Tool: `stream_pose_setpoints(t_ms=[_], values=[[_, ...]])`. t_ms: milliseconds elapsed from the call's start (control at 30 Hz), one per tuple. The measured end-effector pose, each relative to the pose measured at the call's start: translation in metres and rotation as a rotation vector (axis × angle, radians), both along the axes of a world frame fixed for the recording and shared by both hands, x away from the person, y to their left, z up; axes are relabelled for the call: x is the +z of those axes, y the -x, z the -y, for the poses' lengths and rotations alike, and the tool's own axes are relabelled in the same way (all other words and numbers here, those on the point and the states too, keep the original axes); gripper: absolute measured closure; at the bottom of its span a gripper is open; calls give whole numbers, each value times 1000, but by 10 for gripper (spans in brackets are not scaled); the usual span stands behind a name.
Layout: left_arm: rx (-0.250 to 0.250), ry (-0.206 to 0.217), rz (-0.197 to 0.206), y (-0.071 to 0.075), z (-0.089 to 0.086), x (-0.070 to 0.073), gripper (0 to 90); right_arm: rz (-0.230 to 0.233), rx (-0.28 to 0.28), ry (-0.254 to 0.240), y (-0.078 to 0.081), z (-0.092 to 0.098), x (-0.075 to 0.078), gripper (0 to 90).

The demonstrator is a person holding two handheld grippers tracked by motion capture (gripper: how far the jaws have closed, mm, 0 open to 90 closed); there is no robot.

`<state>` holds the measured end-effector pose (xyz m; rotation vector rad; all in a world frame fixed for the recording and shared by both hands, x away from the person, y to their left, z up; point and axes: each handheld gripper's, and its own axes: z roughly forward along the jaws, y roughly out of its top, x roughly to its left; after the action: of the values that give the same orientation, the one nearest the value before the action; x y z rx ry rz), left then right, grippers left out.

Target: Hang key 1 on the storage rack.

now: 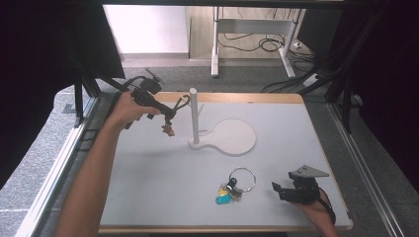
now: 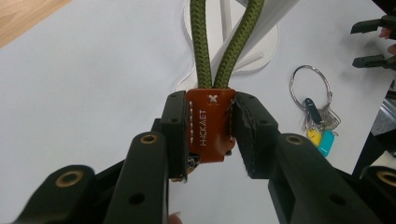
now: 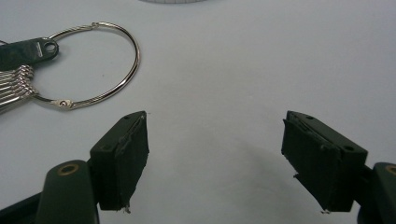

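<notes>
Presently catalogued, one table scene with two hand-held grippers.

Item: left gripper, raised above the table's far left part, just beside the post. Its jaws are clamped on the brown leather tag of a keychain; the tag bears white stitching, a small cross and lettering. From the tag a green cord loop runs forward toward the post. In the high view the tag hangs below that gripper, clear of the tabletop.

Item: white stand, a flat rounded base with an upright white post at its left end, on the far middle of the white table.

Item: large metal key ring with keys and yellow and blue fobs, lying flat on the near middle of the table.

Item: right gripper, low at the near right, just beside the key ring and apart from it. Its jaws stand wide, nothing between them but bare table.
</notes>
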<state>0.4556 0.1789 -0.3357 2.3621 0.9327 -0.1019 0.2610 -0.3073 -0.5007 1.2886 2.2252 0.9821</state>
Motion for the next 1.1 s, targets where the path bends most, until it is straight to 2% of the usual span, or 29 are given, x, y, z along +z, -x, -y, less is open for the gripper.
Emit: stream_pose_setpoints(t_ms=[367,467,567,700,767,800,1033,1100], values=[[-3,-32,2,2,15,-12,664,-2,3,1,-1,0,-1,235],[12,-26,2,2,18,-17,652,-1,5,2,-2,-1,-1,235],[19,-6,26,5,18,-18,615,-1,5,0,-2,0,-1,235],[24,-2,61,19,16,-18,559,2,5,-7,-2,0,0,235],[23,-20,88,28,14,-17,540,3,5,-9,-2,0,0,235],[27,-14,100,34,13,-17,533,4,6,-9,-2,0,0,235],[13,-13,123,67,2,-19,483,6,8,-15,-1,1,2,236],[16,8,140,80,-1,-19,480,5,9,-15,-1,1,2,240]])
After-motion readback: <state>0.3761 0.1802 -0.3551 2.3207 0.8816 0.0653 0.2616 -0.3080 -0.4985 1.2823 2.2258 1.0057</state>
